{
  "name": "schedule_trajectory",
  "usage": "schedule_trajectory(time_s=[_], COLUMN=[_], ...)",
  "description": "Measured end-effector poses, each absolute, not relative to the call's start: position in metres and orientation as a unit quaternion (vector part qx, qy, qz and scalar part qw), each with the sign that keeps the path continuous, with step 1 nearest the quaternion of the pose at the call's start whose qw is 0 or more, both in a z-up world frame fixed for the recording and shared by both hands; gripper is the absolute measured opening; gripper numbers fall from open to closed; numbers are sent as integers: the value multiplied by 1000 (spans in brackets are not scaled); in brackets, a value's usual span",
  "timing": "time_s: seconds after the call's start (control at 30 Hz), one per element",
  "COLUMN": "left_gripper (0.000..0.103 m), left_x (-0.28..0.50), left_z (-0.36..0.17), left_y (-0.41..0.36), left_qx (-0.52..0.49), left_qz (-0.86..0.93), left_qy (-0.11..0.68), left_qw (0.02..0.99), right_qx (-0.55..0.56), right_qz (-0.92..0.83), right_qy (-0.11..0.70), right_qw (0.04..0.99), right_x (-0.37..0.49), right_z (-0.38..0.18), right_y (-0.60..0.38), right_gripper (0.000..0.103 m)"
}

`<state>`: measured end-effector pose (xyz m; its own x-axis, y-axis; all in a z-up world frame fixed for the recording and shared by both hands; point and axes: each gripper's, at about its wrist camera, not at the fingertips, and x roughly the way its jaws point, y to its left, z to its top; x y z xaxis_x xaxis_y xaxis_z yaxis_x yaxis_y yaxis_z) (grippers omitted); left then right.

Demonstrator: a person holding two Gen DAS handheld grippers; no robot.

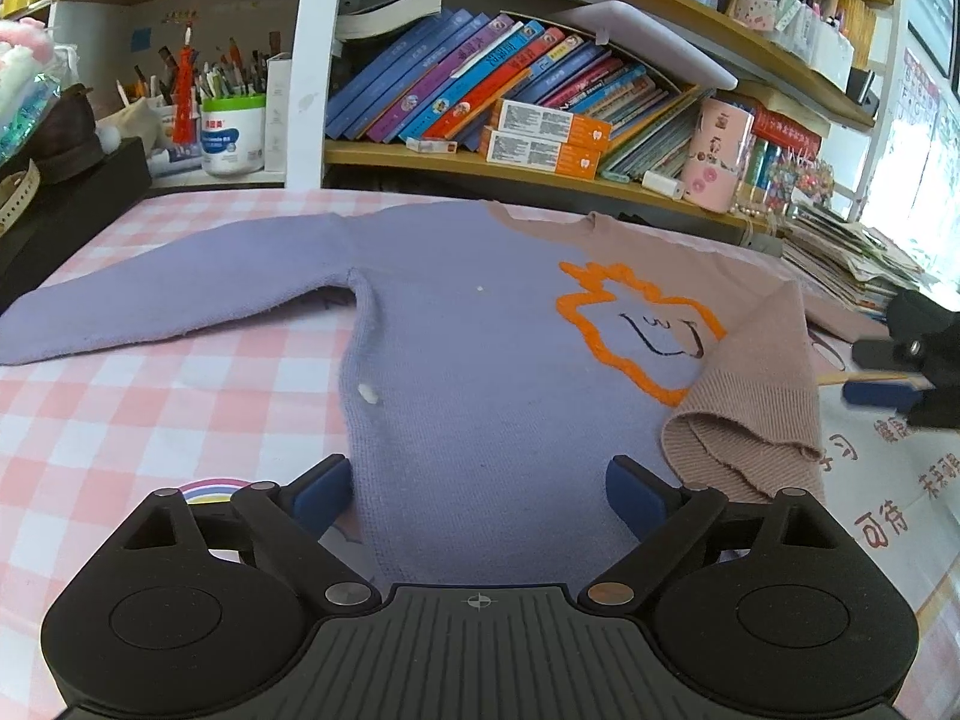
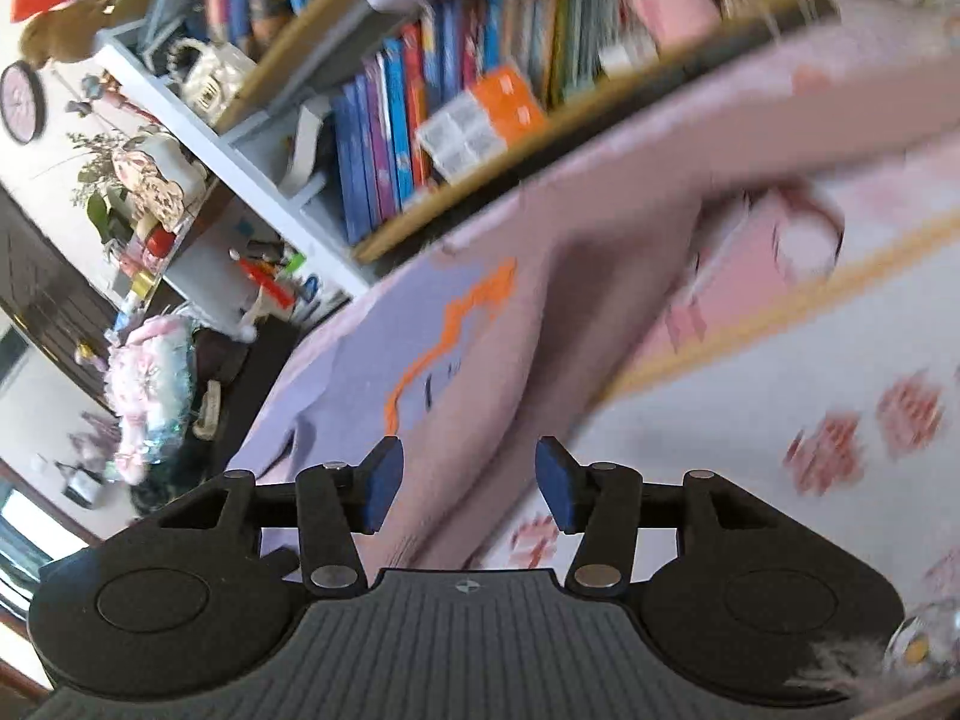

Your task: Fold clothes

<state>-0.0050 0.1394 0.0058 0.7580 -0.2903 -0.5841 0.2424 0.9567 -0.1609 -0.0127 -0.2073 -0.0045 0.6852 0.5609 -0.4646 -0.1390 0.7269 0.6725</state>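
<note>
The left gripper [image 1: 478,495] sits at the bottom of its view with its jaws wide apart and nothing in them, right over the bottom edge of the purple sweater [image 1: 480,360], which lies flat on the pink checked cloth [image 1: 150,420]. The right gripper [image 2: 468,483] is half open and looks empty, though its view is blurry, with the pink sleeve [image 1: 756,396] just ahead, already folded over the sweater's body. I think the next job is the purple sleeve [image 1: 168,306] at the left of the frame: grab its end and lay it across too.
</note>
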Motion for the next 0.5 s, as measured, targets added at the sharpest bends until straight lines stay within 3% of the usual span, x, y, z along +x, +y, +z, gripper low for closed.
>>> schedule_trajectory(time_s=[0.13, 0.27, 0.43, 0.47, 0.5], left_gripper=[93, 93, 94, 94, 94], left_x=[-5, -5, -5, -5, -5], left_z=[6, 6, 6, 6, 6], left_y=[139, 138, 137, 137, 136], left_qx=[-36, -32, -31, -30, -28], left_qz=[-142, -141, -140, -140, -139], left_qy=[318, 318, 319, 319, 319], left_qw=[937, 937, 937, 937, 937], right_qx=[341, 379, 395, 394, 393], right_qz=[193, 205, 226, 222, 220], right_qy=[340, 325, 367, 369, 366], right_qw=[855, 842, 811, 812, 814], right_x=[-4, 4, 9, 7, 4], right_z=[-18, -18, -30, -30, -28], right_y=[-198, -194, -177, -175, -178], right_gripper=[37, 38, 35, 19, 8])
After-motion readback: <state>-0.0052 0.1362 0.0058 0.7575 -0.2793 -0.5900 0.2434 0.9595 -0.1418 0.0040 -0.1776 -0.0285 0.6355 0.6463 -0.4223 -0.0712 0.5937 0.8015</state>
